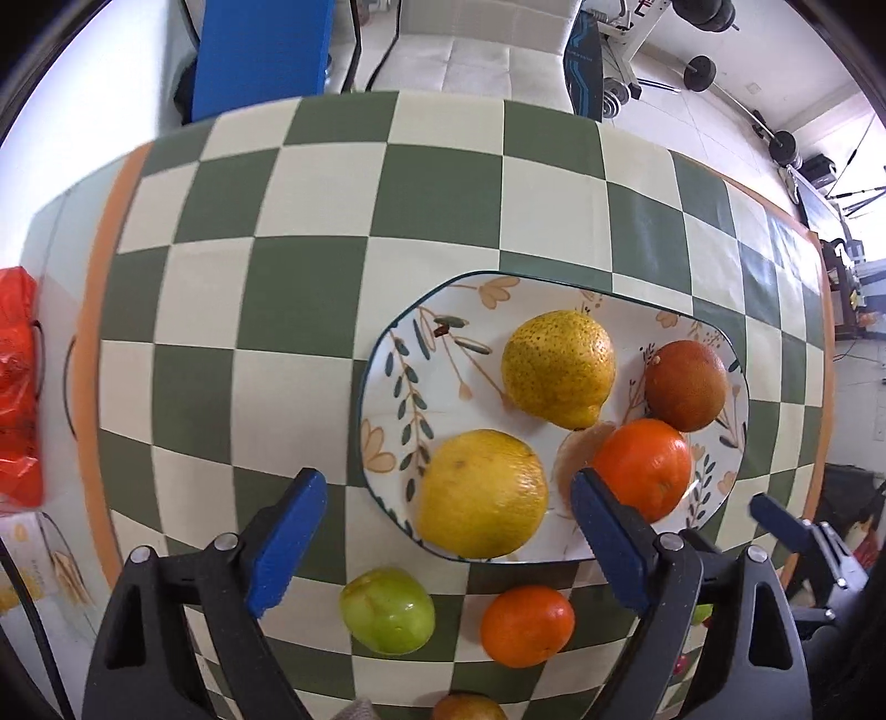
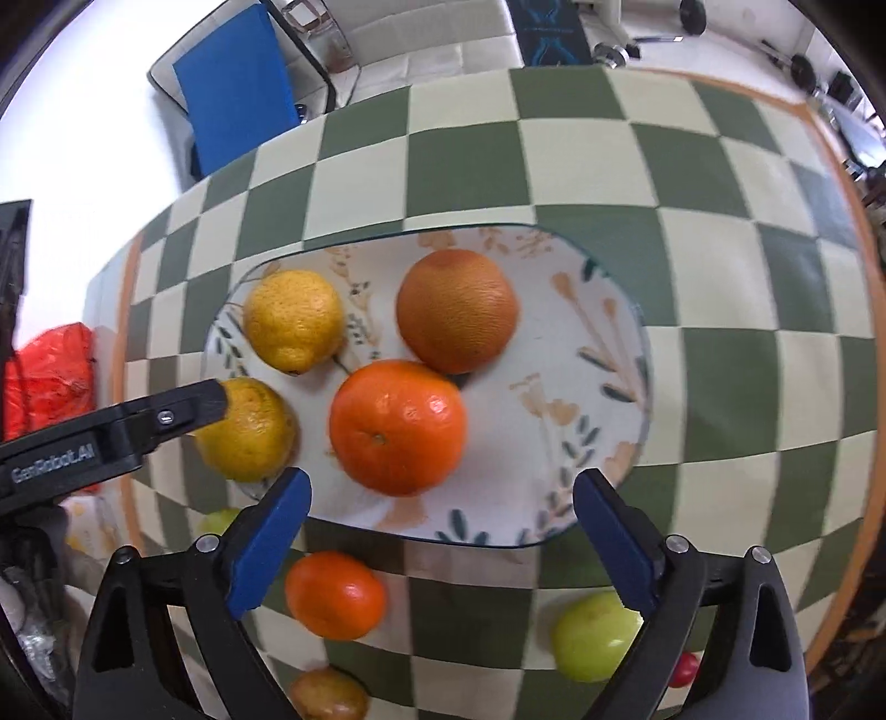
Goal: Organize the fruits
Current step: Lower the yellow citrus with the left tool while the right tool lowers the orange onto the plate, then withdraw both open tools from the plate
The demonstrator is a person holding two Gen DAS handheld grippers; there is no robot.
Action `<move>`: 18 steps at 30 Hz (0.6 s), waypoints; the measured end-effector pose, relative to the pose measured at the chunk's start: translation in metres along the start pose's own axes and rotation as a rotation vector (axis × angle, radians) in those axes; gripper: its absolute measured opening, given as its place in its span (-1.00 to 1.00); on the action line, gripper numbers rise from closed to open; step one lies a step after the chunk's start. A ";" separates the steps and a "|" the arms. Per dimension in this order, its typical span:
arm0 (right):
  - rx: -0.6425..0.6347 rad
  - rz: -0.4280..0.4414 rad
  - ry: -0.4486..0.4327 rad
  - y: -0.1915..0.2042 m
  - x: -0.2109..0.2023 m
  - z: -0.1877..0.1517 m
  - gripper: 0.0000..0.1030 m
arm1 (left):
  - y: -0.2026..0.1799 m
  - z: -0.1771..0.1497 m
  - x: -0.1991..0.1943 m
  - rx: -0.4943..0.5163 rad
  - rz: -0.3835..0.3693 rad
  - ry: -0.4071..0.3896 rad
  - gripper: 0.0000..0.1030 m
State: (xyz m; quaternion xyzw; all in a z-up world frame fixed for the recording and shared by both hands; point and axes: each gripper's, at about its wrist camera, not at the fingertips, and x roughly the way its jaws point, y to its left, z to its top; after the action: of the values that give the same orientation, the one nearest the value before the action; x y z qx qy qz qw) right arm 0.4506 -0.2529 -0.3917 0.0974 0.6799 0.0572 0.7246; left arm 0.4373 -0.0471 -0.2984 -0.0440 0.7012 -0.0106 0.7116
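**Four fruits on the plate, more waiting on the checkered bench**

On the green-and-cream checkered bench [image 1: 310, 183] sits a flower-patterned plate [image 1: 398, 354] carrying four fruits: a lemon [image 1: 558, 368], a large yellow citrus [image 1: 482, 493], a bright orange [image 1: 645, 468] and a duller brownish orange [image 1: 685, 385]. The bright orange lies between the yellow citrus and the brownish orange, just in front of the lemon.

Off the plate, near its front rim, a green apple [image 1: 387, 609] and a small mandarin [image 1: 526, 626] rest on the cloth, well apart from each other. A brownish fruit [image 1: 468, 709] peeks in at the bottom edge, mostly cut off.

The left gripper [image 1: 448, 543] hovers above the yellow citrus and the loose fruit with its blue fingers [image 1: 288, 543] spread wide, holding nothing. The right gripper [image 2: 443, 543] likewise hangs released over the plate's front rim, its fingers [image 2: 614, 543] apart and empty.

The right wrist view shows what the left does not: a second green apple [image 2: 595, 637] partly hidden behind the right finger, and a small red fruit [image 2: 686, 667] beside it. It also shows the left gripper's black arm crossing in front of the yellow citrus. The left wrist view alone shows the right gripper's fingertip beyond the plate's right side.

Around the bench are a red plastic bag [image 1: 19, 382], a blue panel [image 1: 260, 50] and gym weights [image 1: 700, 72] on the floor.
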 end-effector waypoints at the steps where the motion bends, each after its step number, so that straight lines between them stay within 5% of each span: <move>1: -0.004 -0.018 -0.009 -0.001 -0.004 -0.002 0.90 | 0.000 -0.005 -0.005 0.005 0.012 -0.018 0.75; 9: -0.028 -0.110 -0.094 -0.006 -0.042 -0.020 0.90 | -0.005 -0.042 -0.043 0.033 0.085 -0.141 0.75; 18: -0.048 -0.152 -0.205 -0.005 -0.098 -0.057 0.90 | -0.012 -0.088 -0.088 0.031 0.077 -0.271 0.75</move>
State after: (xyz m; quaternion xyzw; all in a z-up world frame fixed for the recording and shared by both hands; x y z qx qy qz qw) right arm 0.3873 -0.2752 -0.3004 0.0337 0.6063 0.0080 0.7945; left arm 0.3483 -0.0564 -0.2106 -0.0072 0.5996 0.0120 0.8002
